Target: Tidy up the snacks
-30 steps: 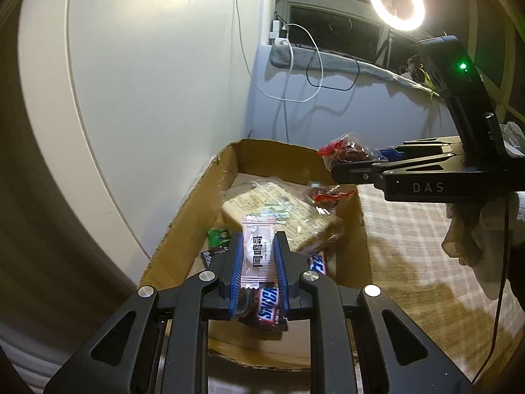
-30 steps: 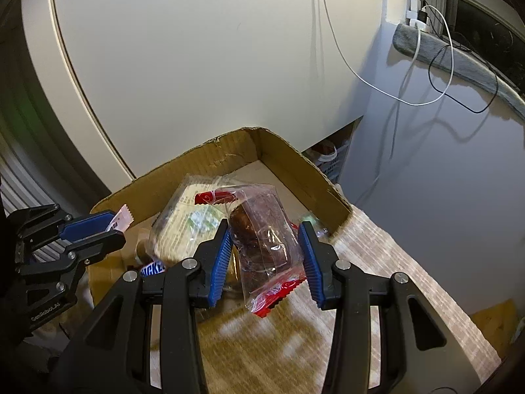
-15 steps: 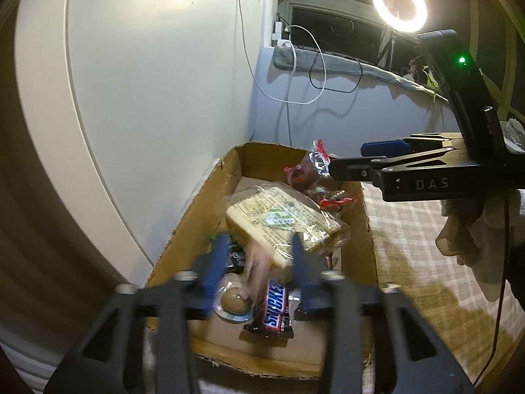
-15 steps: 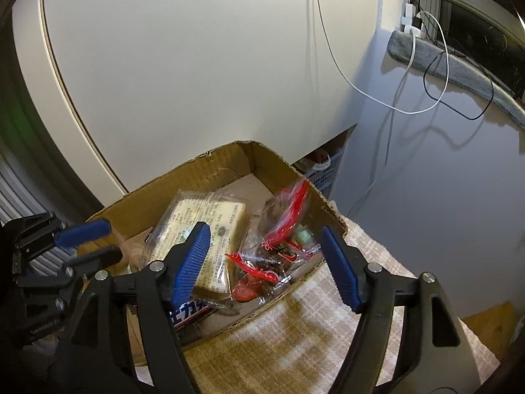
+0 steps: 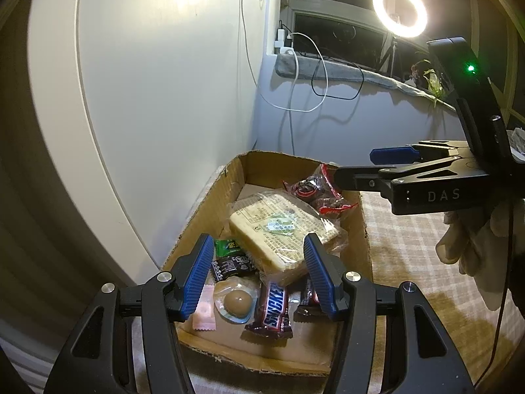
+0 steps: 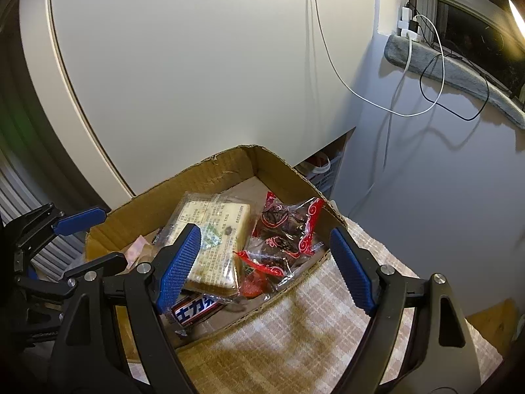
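Note:
A shallow cardboard box [image 5: 210, 203] [image 6: 288, 170] holds the snacks. A clear-wrapped bread slab [image 5: 282, 233] [image 6: 210, 229] lies in its middle. Red-trimmed clear packets of dark fruit [image 5: 315, 190] [image 6: 282, 233] lie at the far right. A Snickers bar [image 5: 274, 308] [image 6: 193, 307], a round candy [image 5: 238, 302], a small pink packet [image 5: 205, 312] and a green-black packet [image 5: 231, 257] lie at the near end. My left gripper [image 5: 257, 275] is open and empty above the near end. My right gripper [image 6: 265, 269] is open and empty above the right rim.
The box sits on a checked cloth [image 6: 295, 321] against a white panel [image 6: 197, 65]. White and black cables [image 5: 305, 98] hang from a windowsill. A ring light [image 5: 400, 10] shines at the back right. My gloved hand [image 5: 472, 243] holds the right gripper.
My left gripper opened and dropped the small pink packet into the near end of the box. My right gripper opened and dropped the red-trimmed fruit packet into the far right of the box.

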`<state>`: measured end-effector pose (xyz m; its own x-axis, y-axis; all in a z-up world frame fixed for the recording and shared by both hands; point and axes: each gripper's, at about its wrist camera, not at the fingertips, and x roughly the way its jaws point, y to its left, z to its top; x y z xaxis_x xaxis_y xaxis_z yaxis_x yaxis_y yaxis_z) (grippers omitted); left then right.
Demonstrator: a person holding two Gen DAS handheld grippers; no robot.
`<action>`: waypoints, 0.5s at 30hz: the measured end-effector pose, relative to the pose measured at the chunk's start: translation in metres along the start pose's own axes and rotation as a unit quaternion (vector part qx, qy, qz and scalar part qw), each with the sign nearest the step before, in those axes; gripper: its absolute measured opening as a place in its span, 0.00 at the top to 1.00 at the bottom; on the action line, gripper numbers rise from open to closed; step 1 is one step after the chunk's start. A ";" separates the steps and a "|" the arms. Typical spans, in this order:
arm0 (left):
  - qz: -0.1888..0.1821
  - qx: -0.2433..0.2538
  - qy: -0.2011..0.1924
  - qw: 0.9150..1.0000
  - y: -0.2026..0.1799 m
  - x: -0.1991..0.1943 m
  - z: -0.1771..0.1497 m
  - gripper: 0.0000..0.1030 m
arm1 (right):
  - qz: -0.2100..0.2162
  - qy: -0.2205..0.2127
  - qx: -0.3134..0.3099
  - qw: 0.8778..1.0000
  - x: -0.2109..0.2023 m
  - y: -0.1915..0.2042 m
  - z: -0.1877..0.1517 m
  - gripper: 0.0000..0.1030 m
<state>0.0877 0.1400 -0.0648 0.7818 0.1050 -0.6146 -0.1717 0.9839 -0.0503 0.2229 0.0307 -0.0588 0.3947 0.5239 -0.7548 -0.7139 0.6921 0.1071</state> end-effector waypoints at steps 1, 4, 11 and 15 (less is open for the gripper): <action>0.000 0.000 -0.001 1.000 0.000 -0.002 0.000 0.45 | -0.001 -0.002 0.000 1.000 -0.003 0.001 -0.001 0.19; 0.003 -0.001 -0.005 1.000 -0.001 -0.008 -0.001 0.45 | -0.003 -0.008 0.005 1.000 -0.011 0.003 -0.004 0.19; 0.009 -0.007 -0.018 1.000 -0.005 -0.031 -0.006 0.36 | -0.018 -0.034 0.003 0.999 -0.041 0.016 -0.020 0.19; 0.013 -0.002 -0.024 1.000 -0.011 -0.046 -0.011 0.35 | -0.021 -0.051 0.016 0.998 -0.061 0.022 -0.035 0.19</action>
<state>0.0474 0.1226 -0.0444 0.8054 0.1374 -0.5766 -0.1945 0.9802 -0.0380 0.1631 -0.0038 -0.0335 0.4816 0.5412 -0.6893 -0.6777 0.7287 0.0986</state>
